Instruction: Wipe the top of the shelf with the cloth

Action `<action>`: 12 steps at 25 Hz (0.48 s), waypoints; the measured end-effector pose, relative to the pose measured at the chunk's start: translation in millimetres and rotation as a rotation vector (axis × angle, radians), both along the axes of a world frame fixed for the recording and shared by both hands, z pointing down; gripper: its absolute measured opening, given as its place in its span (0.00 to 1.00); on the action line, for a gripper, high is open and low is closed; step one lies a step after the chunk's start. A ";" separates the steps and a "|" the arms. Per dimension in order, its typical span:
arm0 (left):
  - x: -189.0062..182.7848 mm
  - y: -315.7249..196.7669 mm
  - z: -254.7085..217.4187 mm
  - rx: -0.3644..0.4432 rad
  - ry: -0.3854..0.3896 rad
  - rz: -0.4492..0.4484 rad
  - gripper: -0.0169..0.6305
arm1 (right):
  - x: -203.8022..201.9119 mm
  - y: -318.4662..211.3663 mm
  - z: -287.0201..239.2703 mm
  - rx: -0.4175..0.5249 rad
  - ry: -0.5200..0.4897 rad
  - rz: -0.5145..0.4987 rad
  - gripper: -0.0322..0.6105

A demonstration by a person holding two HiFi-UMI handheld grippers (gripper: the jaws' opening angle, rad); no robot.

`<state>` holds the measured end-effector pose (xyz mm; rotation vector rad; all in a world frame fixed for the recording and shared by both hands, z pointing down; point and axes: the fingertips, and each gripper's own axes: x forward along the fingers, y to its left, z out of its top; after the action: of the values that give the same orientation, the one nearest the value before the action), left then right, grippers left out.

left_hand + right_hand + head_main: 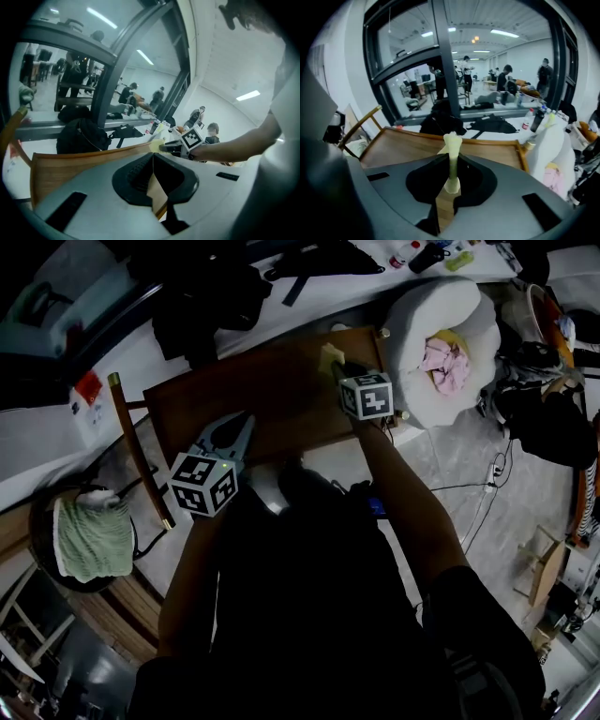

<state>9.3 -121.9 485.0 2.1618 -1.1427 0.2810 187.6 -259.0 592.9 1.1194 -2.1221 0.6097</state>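
Hovering over the shelf top's (281, 395) near-left edge: left gripper (239, 426), jaws together, empty. Right gripper (339, 373) clamped on pale yellow cloth (329, 357) at far-right corner. Best: press cloth flat, overlap strokes leftward.

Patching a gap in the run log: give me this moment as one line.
right gripper: shut on cloth, far right of shelf top | left gripper: shut, empty, by its front edge
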 end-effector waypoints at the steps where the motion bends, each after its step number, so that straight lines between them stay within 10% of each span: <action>1: -12.1 3.4 -3.7 0.003 -0.005 -0.014 0.05 | -27.9 6.7 -4.7 -0.005 -0.044 -0.027 0.12; 12: -174.8 72.9 -26.8 -0.009 -0.073 -0.077 0.05 | -325.5 136.4 11.4 -0.186 -0.259 -0.334 0.12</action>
<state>-165.5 -49.0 458.2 2.1096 -1.2597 0.3332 -137.9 -122.6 604.4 0.5910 -2.3447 0.8041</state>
